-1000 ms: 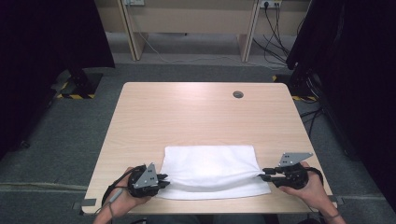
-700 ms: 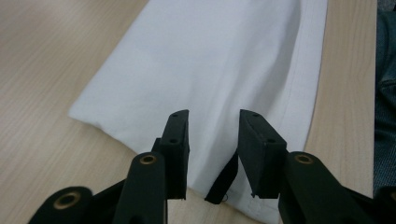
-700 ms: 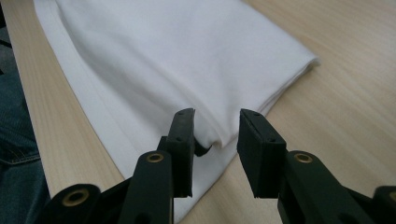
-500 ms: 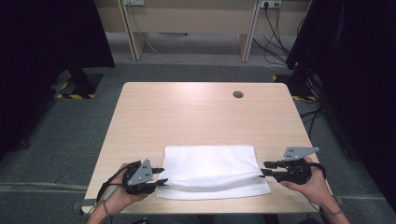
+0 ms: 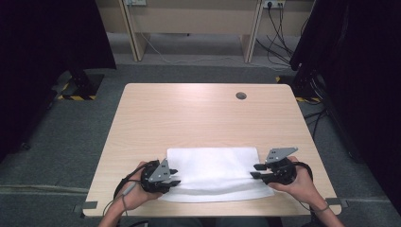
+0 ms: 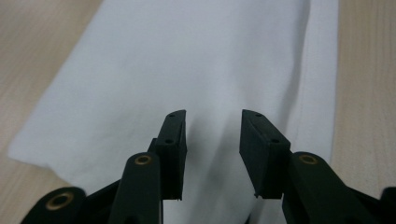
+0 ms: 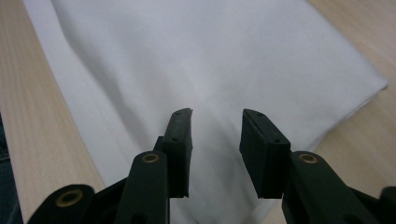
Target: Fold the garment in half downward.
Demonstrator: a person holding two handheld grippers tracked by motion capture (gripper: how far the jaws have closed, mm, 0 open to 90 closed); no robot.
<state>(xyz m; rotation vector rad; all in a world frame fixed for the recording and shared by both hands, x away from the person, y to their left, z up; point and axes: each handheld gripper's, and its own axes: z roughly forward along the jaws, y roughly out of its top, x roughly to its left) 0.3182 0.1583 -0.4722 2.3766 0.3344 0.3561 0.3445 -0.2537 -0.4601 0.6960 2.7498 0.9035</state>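
I am holding my left tongs at the near left end of the white cloth, and their jaws are standing spread with nothing pinched. In the left gripper view the left tongs are hovering over the cloth, a clear gap showing between the pads and only flat fabric under them. These jaws have just been opening; a second ago they were sitting closer together, right at the cloth's left edge.

I am holding my right tongs at the near right end of the cloth, spread as well and gripping nothing. In the right gripper view the right tongs are pointing across the cloth, the pads parted and the fabric lying loose below them. They too have just been opening. Both of my hands are sitting slightly nearer to me than in the earlier frame.

The cloth is lying folded into a wide rectangle on the near half of the table, its lower layer peeking out along the near edge. Its place is unchanged. Farther off, the round cable hole is showing near the table's far edge.
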